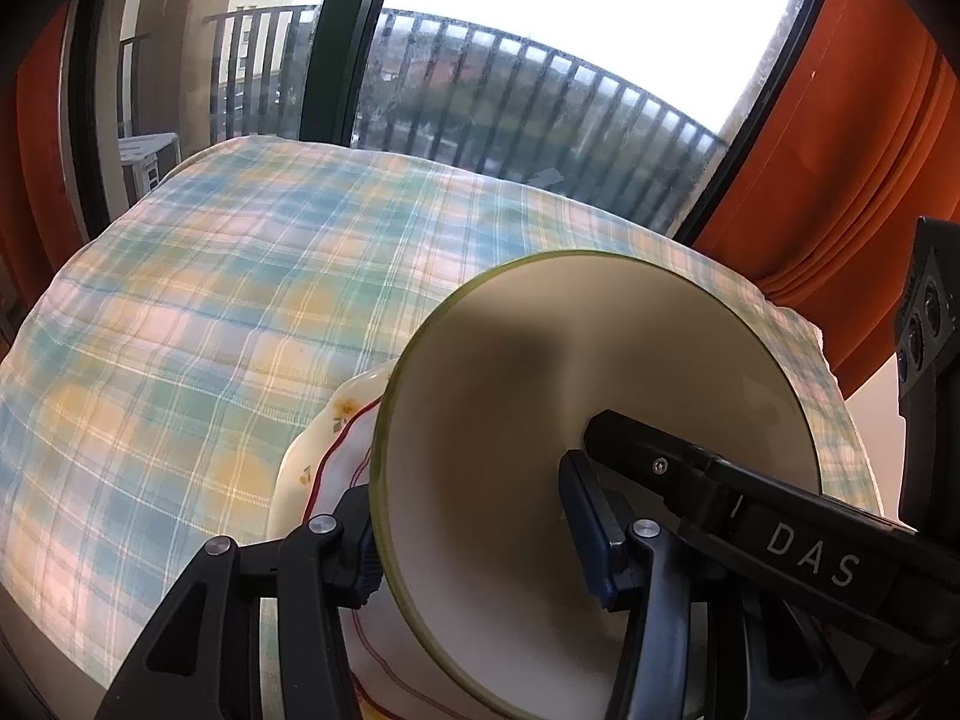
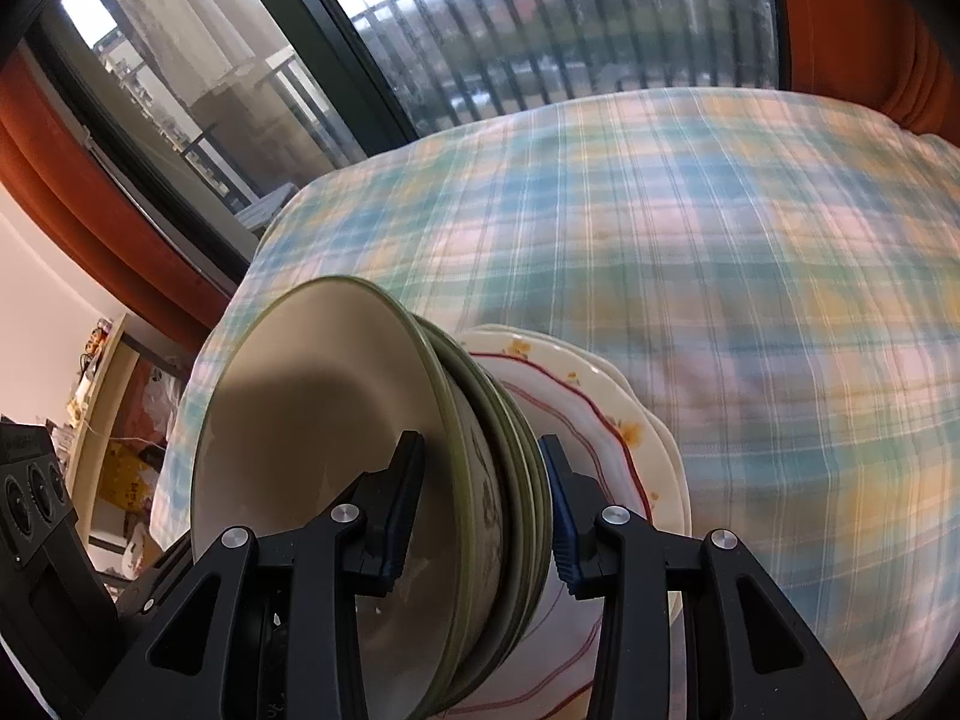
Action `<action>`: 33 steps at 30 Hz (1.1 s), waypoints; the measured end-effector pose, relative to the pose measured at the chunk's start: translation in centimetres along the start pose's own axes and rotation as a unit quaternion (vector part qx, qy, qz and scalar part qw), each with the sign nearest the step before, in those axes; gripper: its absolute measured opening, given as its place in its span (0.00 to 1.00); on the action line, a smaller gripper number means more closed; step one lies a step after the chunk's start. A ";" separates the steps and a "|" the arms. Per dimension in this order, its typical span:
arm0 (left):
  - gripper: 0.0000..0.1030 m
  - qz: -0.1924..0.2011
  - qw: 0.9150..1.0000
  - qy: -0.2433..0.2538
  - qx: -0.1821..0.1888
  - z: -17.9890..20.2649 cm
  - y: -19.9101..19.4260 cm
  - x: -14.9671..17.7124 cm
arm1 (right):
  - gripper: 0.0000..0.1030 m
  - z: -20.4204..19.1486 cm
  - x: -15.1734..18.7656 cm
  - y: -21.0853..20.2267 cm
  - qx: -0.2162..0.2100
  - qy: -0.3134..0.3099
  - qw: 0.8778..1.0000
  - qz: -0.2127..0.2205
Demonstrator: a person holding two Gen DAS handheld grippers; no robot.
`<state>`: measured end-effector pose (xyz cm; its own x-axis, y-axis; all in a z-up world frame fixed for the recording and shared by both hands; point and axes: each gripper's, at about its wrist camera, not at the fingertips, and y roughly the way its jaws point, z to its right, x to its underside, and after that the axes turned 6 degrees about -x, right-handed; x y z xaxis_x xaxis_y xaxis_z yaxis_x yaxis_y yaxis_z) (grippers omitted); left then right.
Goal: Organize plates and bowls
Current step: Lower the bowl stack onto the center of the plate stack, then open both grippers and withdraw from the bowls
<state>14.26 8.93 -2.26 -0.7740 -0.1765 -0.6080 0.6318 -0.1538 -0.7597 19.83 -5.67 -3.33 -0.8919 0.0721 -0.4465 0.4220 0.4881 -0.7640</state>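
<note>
A: Fingers first. In the right wrist view, the right gripper [image 2: 480, 516] has its two black fingers with blue pads [image 2: 561, 531] at a middling gap, closed across the rims of a nested stack of cream ceramic bowls with olive-green rims [image 2: 336, 420]. One finger sits inside the top bowl; the other pad lies against the outer rims.

B: And the other side?

A: In the left wrist view, the left gripper [image 1: 474, 534] straddles the near wall of the same stack [image 1: 600, 360]: one finger outside, one inside the bowl. Judged a hold on the stack, though pad contact is partly hidden. The right gripper's finger also reaches into the bowl there.

B: Where does the stack sit?

A: Atop a scalloped cream ceramic plate with a red line and yellow flowers [image 2: 600, 408], which lies near the front edge of the table under a blue, yellow and pink plaid tablecloth [image 2: 720, 270]. The cloth runs bare to its far edge, at the window with the balcony railing [image 2: 540, 30].

B: Step in hand?

A: My judgement: the nested bowls are gripped by both tools, either just set on the plate or about to be carried. The next move calls for level, matched handling, since the rims could slip and the stack is heavy and brittle.
</note>
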 end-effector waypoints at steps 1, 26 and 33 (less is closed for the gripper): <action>0.51 0.003 1.000 0.001 -0.001 0.0 0.0 0.0 | 0.41 0.0 0.0 -0.1 0.001 -0.004 1.000 0.004; 0.93 0.199 0.975 0.045 -0.091 1.7 -8.4 2.8 | 0.88 -1.7 4.2 -9.7 0.057 -0.083 0.975 0.196; 0.98 0.204 0.974 0.055 -0.075 3.4 -10.0 6.3 | 0.91 -0.2 7.9 -13.0 0.077 -0.080 0.968 0.224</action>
<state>3.19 6.08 2.32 -0.4636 -0.0873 -0.8817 0.8817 0.0524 -0.4688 7.32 -11.28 3.15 -0.5828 0.1048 -0.8058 0.7907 0.3021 -0.5325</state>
